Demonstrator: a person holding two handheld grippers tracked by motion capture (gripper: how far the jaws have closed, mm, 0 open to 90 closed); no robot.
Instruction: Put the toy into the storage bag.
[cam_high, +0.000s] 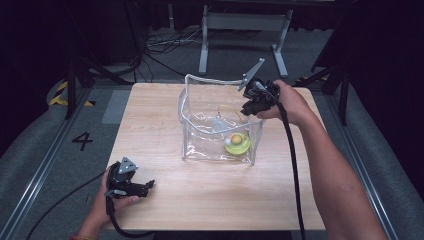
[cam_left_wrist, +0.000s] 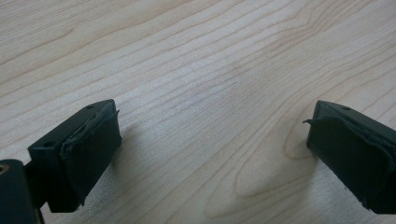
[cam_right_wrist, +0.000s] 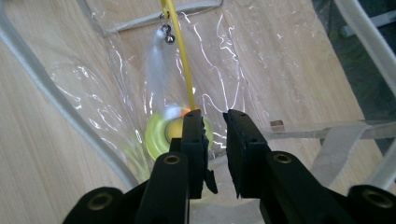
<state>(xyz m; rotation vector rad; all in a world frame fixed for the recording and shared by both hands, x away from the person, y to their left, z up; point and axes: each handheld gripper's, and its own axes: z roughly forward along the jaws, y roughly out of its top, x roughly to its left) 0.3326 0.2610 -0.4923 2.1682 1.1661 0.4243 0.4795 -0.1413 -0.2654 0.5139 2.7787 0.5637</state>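
Right gripper view: toy (cam_right_wrist: 180, 133) just beyond gripper (cam_right_wrist: 215, 123).

Light wooden table top (cam_high: 165, 195) with visible grain. Grey carpeted floor around it; black numeral "4" marking (cam_high: 82, 140) at left, grey metal stand legs (cam_high: 204, 50) behind, black cables (cam_high: 160, 47).

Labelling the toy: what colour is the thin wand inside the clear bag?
Yellow wand; clearest in the right gripper view.
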